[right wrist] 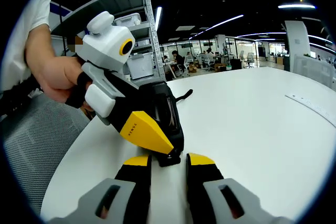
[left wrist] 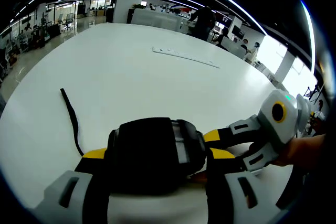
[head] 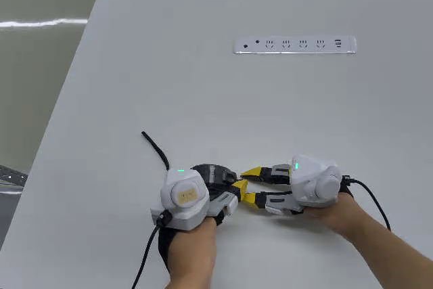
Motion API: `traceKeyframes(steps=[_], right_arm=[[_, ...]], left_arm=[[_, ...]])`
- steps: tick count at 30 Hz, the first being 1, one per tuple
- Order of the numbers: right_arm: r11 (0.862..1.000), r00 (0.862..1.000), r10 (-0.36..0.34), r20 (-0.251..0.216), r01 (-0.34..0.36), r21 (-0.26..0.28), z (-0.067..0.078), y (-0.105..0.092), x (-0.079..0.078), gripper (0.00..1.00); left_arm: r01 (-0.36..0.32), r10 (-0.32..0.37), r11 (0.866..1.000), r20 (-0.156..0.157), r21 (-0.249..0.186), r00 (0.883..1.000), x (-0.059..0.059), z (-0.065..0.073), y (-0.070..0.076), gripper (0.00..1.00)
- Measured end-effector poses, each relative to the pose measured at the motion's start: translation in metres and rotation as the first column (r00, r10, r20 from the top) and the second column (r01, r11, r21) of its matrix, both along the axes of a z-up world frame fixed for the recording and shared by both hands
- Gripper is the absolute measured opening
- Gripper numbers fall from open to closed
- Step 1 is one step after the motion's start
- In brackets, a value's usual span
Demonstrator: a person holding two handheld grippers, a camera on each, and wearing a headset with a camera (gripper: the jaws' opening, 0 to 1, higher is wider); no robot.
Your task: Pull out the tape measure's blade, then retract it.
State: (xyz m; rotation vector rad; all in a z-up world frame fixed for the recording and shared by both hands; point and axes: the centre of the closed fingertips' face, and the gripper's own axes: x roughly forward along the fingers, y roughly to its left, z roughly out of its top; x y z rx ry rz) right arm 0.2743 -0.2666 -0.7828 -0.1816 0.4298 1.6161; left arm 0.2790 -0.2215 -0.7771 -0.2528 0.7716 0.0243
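Workbench, mid-task: the left gripper point(left wrist: 157, 156) is clamped on the black tape measure point(head: 213, 174), its yellow-padded jaws pressed against both sides of the case. In the head view the case lies at 6 o'clock on the white table point(head: 203, 86). The right gripper point(right wrist: 169, 162) faces it from 3 o'clock, jaws a narrow gap apart, the case's front lower corner at their mouth but not visibly pinched. No blade can be made out. A black strap point(head: 155, 148) trails off toward 10 o'clock, and a white power strip point(head: 294, 45) lies well apart at 1 o'clock. Small dark lettering on the left gripper's yellow pad point(right wrist: 144, 129) is too small to read.
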Motion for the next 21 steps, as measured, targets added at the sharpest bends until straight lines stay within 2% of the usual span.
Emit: traceKeyframes(steps=[10, 12, 13, 15, 21], right_arm=[[1.0, 1.0, -0.005, -0.009, 0.005, 0.001, 0.0008, -0.0001, -0.0004, 0.25], [1.0, 1.0, -0.013, -0.014, 0.013, 0.003, 0.0013, -0.0003, 0.0, 0.25], [1.0, 1.0, -0.019, -0.018, 0.019, 0.007, 0.0022, -0.0003, 0.0004, 0.24], [0.999, 0.999, -0.04, -0.023, 0.04, 0.015, 0.0051, -0.0018, 0.002, 0.24], [0.997, 0.997, -0.073, -0.024, 0.073, 0.018, 0.0087, -0.0091, 0.0009, 0.27]], left_arm=[[0.01, -0.01, 1.0, -0.001, 0.004, 1.0, -0.0013, -0.0002, 0.001, 0.73], [0.022, -0.022, 1.0, 0.002, 0.009, 1.0, -0.0017, 0.0012, 0.0008, 0.73], [0.035, -0.035, 0.999, 0.012, 0.032, 0.999, -0.0013, 0.0034, 0.0018, 0.73], [0.052, -0.053, 0.998, 0.013, 0.041, 0.999, -0.0023, 0.0041, 0.0001, 0.73], [0.084, -0.085, 0.995, 0.028, 0.045, 0.996, -0.0027, 0.0067, -0.0034, 0.73]])
